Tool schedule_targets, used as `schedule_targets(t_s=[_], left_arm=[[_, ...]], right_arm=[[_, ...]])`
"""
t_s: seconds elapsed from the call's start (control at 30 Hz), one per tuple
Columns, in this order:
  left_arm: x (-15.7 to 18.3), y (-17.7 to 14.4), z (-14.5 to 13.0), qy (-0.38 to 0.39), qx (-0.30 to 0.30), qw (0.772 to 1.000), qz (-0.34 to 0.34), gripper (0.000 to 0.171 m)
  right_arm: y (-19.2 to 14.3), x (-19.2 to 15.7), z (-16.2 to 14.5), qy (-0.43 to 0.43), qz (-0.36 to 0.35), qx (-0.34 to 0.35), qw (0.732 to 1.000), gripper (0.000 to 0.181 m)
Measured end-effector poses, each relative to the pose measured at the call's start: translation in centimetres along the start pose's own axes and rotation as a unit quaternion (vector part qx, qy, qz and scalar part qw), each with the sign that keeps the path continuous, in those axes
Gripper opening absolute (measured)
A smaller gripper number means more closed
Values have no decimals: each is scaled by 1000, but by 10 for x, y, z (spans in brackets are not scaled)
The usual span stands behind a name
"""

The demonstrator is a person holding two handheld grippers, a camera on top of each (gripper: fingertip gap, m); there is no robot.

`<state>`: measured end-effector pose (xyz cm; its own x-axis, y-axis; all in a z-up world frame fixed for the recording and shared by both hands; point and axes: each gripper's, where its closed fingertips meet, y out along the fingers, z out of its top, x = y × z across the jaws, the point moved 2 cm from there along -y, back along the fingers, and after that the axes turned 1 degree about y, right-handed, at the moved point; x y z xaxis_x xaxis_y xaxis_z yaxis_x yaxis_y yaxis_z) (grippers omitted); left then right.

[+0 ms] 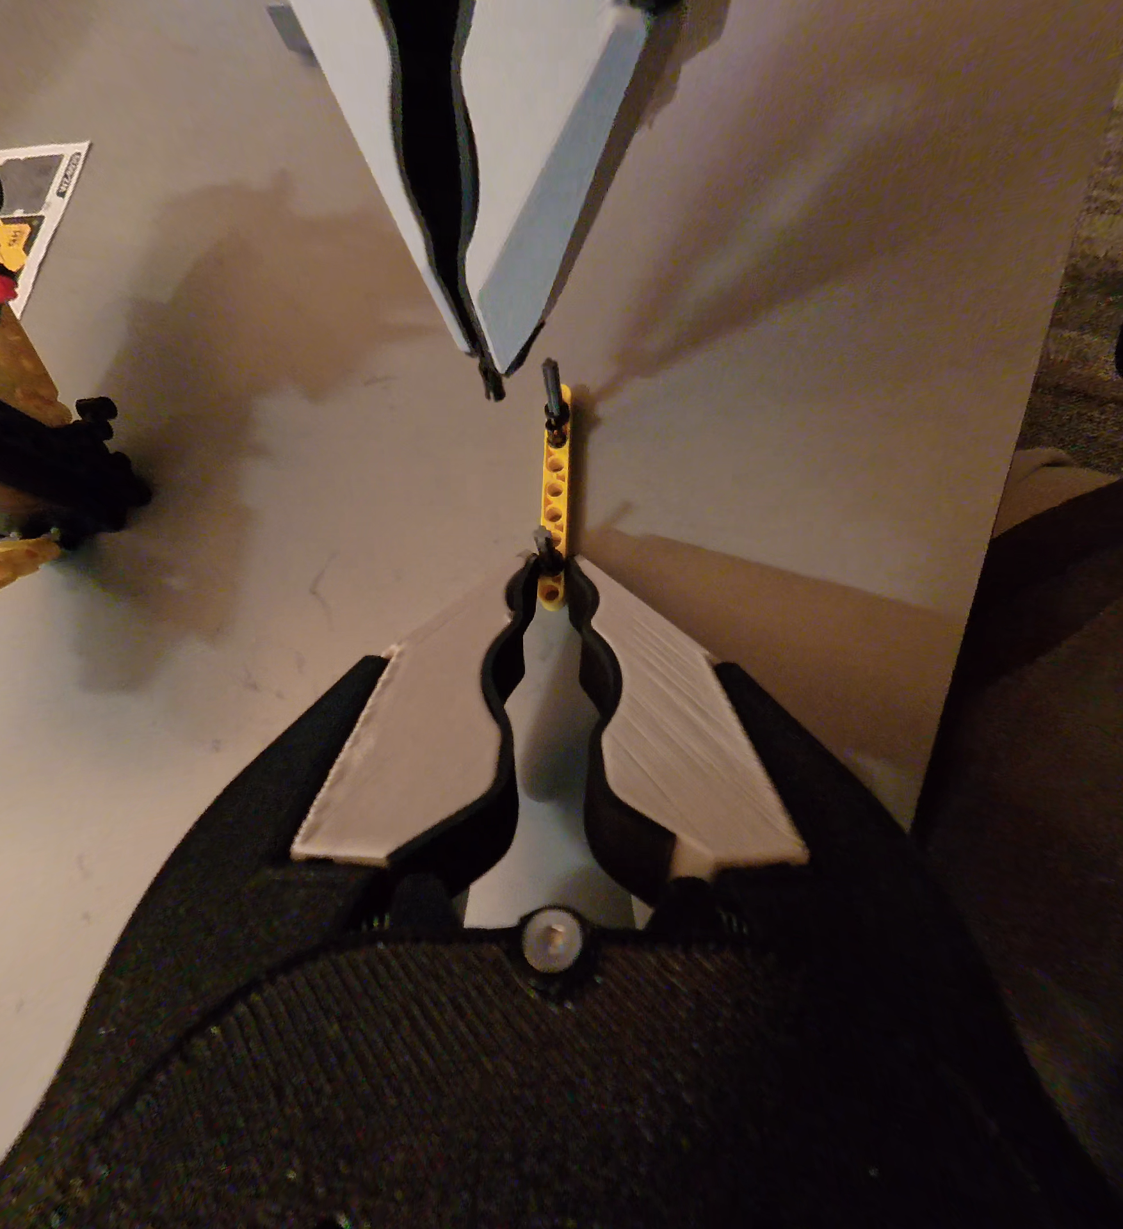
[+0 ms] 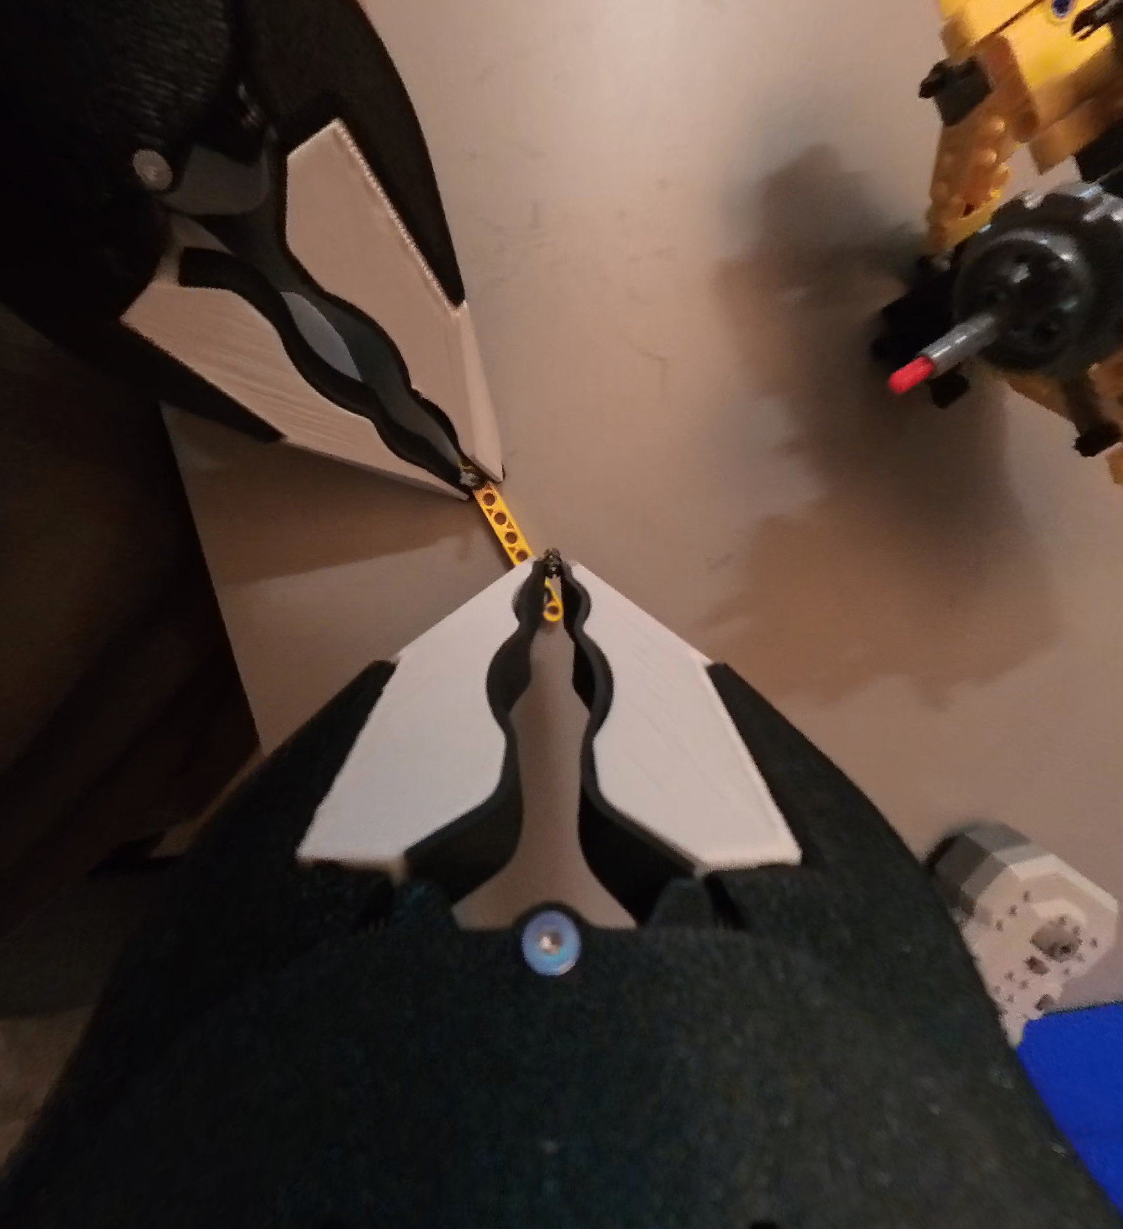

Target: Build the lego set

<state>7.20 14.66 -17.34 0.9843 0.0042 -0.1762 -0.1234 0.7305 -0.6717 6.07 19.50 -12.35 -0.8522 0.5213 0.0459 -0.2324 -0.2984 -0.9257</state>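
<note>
Left gripper (image 1: 552,577) jaws clamping yellow holed beam (image 1: 555,489), right gripper (image 2: 551,573) jaws pinching black pin (image 2: 552,560) (printed leaflet (image 1: 33,219) nearby)

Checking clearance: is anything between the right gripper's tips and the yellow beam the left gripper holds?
Nothing visible: a bare gap separates the right gripper, pinching a black pin, from the yellow beam, whose near end the left gripper clamps.

- In the left wrist view, the left claw (image 1: 551,577) is sitting at frame centre, gripping the lower end of the beam (image 1: 555,485), which is extending upward over the worktop (image 1: 279,665).
- The right claw (image 1: 493,386) is coming down from the top, just left of the beam's upper end.
- The brick model (image 1: 7,412) is standing at the left edge, the leaflet (image 1: 40,199) lying behind it.
- In the right wrist view, the model is occupying the upper right.
</note>
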Motion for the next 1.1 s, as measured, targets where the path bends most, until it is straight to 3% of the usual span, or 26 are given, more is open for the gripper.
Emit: schedule_targets(t_s=[0.37, 0.57, 0.87, 1.1], left_arm=[[0, 0, 0, -12, -2, 1000, -11, 6], [0, 1, -1, -9, -4, 1000, -7, 7], [-1, 2, -1, -21, -5, 1000, -21, 7], [-1, 2, -1, -20, -6, 1000, -19, 7]], right_arm=[[-7, -2, 3, 71, -8, 82, 994, 3], [-14, -4, 4, 163, 31, 165, 972, 3], [-17, -4, -24, 243, -1, 205, 948, 3], [-11, -10, -27, 251, 2, 216, 943, 3]])
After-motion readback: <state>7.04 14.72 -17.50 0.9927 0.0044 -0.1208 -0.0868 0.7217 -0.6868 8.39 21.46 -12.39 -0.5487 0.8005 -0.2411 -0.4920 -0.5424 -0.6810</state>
